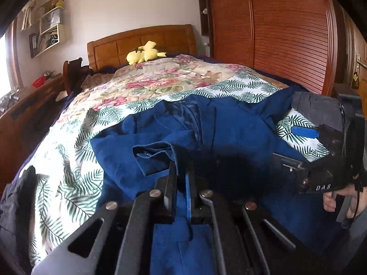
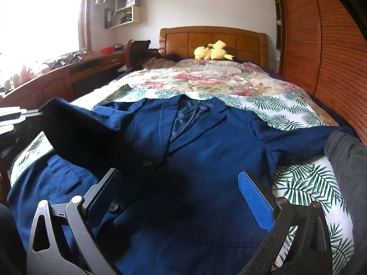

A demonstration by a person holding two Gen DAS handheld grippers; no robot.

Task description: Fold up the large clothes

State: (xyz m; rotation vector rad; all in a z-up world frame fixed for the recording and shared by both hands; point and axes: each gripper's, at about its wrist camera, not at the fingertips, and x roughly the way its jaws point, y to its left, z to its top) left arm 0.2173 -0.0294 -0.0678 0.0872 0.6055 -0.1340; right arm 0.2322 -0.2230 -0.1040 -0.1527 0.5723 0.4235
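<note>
- A blue jacket lies face up on a bed, collar toward the wooden headboard and hem toward the cameras.
- The bed is covered by a white sheet with green leaves; a flowered quilt lies farther up.
- The left tongs are together, clamped on a blue sleeve of the jacket.
- The sleeve's cuff end sticks out past the left tongs, bunched and folded, lifted above the jacket's front.
- In the right wrist view the same sleeve rises from the jacket's left shoulder and crosses over the front, casting a dark shadow on the cloth.
- The right tongs stand wide apart above the jacket's lower front, with nothing between them; one pad is bright blue.
- Two dark buttons show on the jacket's front, one near the lapel's end, one lower, just beside the right tongs' dark finger.
- The jacket's other sleeve lies stretched out flat toward the right edge of the bed.
- A grey garment lies at the right edge of the bed, over that sleeve's end.
- A yellow plush toy sits by the headboard.
- In the left wrist view a hand grips the right tongs' handle.
- A wooden wardrobe stands along the right side of the bed.
</note>
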